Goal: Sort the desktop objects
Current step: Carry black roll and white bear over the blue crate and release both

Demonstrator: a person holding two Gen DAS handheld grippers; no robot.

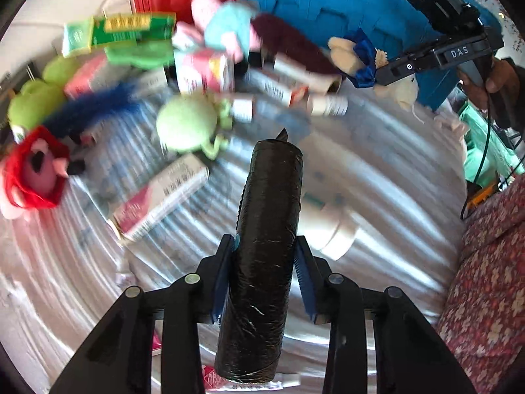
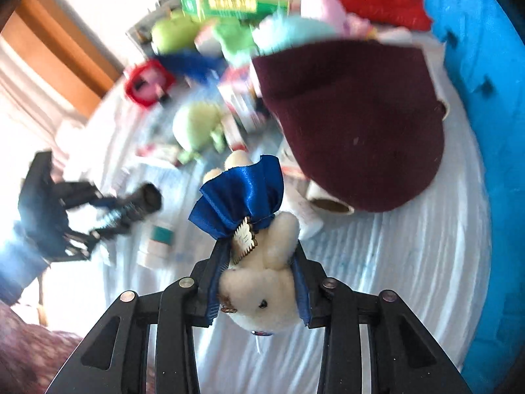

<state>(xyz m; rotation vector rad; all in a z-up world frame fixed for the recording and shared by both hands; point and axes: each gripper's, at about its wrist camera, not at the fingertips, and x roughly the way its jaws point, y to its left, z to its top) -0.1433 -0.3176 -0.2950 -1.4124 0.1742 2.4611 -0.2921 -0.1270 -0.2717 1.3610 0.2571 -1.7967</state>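
- black plastic wraps the roll clamped between the blue pads of the left gripper, jaws drawn in tight on its sides.
- its long axis runs straight away from the camera, far end tipped with a small point, held above the striped white tabletop.
- the right gripper is closed on a cream plush bear with a blue satin bow, head toward the camera.
- beyond, a pile of plush toys and cartons is smeared by motion blur; labels are unreadable, and the roll's near end is cut off by the gripper.
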